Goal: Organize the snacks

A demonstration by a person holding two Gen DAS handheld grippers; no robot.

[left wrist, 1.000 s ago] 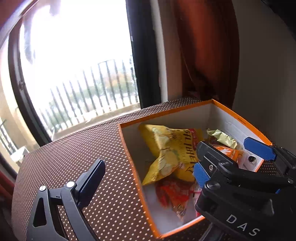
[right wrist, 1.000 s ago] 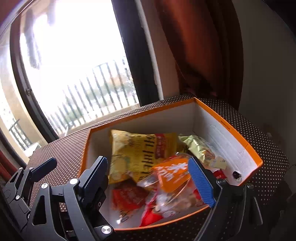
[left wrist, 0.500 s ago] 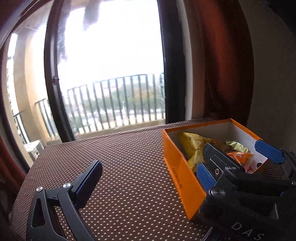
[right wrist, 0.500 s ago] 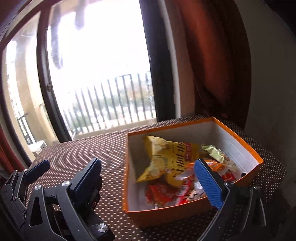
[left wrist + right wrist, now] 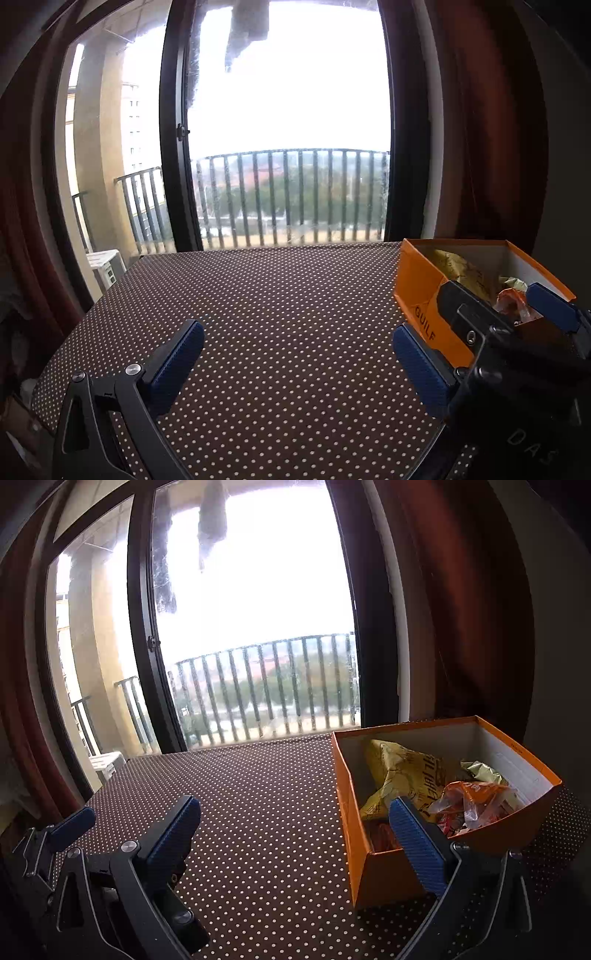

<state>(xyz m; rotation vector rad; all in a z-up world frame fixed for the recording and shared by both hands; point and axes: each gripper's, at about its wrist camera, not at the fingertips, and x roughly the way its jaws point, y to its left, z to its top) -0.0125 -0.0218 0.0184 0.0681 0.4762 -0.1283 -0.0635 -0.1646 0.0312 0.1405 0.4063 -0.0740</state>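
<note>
Both hand-held grippers, left (image 5: 297, 360) and right (image 5: 291, 834), hang wide open and empty over the bench (image 5: 266, 812), left of the box (image 5: 373, 871). Snacks (image 5: 413, 775) lie inside it; best check none remain outside before finishing.

You've got one orange box (image 5: 384, 871) on the table (image 5: 266, 812), holding at least four snack packets (image 5: 406, 775).
</note>
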